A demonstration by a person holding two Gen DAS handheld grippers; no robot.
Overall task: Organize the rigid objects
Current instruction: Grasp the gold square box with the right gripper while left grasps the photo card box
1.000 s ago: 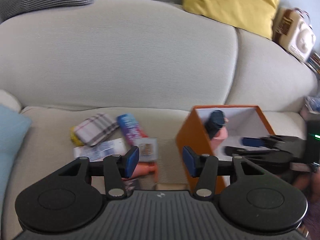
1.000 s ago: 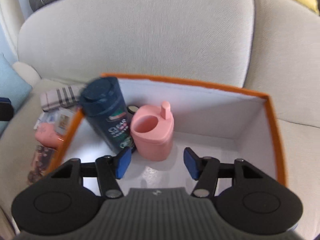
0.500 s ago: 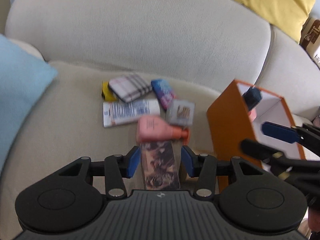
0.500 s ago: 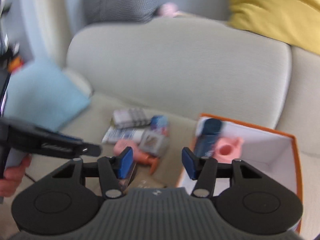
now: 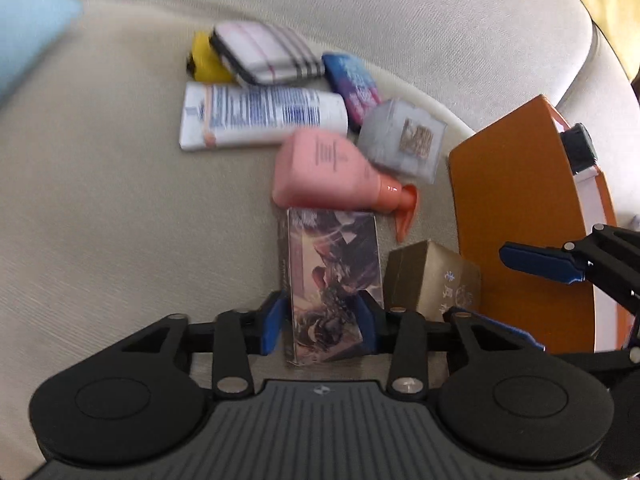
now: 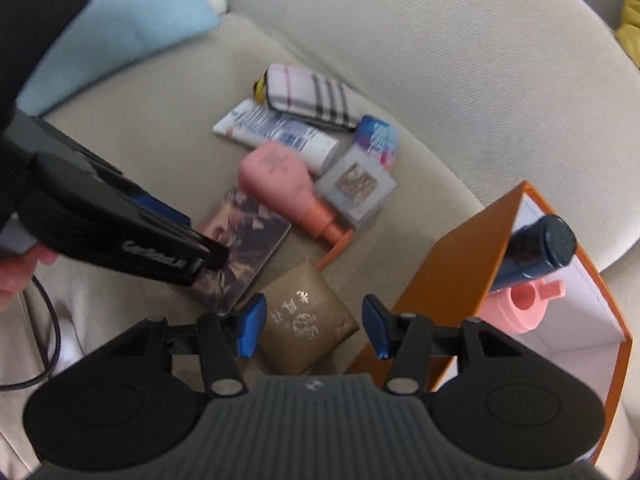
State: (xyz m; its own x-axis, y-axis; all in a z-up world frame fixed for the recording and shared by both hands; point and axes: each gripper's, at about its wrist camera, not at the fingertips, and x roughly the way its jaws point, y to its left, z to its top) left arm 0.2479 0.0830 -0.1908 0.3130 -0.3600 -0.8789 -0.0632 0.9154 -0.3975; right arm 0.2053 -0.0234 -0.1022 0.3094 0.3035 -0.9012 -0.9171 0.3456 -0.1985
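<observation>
Several items lie on the beige sofa seat. My left gripper (image 5: 320, 326) is open with its fingers on either side of a flat box with dark printed art (image 5: 332, 276), seen also in the right wrist view (image 6: 244, 240). My right gripper (image 6: 312, 330) is open, its fingers astride a brown-gold box (image 6: 308, 320), which also shows in the left wrist view (image 5: 434, 280). An orange box (image 6: 460, 264) stands to the right, holding a dark blue bottle (image 6: 536, 252) and a pink cup (image 6: 520, 306).
Behind lie a pink pump bottle (image 5: 332, 172), a white tube (image 5: 260, 118), a grey square case (image 5: 404, 144), a blue-purple packet (image 5: 352, 84), a plaid pouch (image 5: 268, 54) and a yellow item (image 5: 204, 62). A light blue cushion (image 6: 132, 28) sits at the left.
Both grippers have swung down and left from the orange box toward the loose items. The left now straddles the art box, the right the brown-gold box.
</observation>
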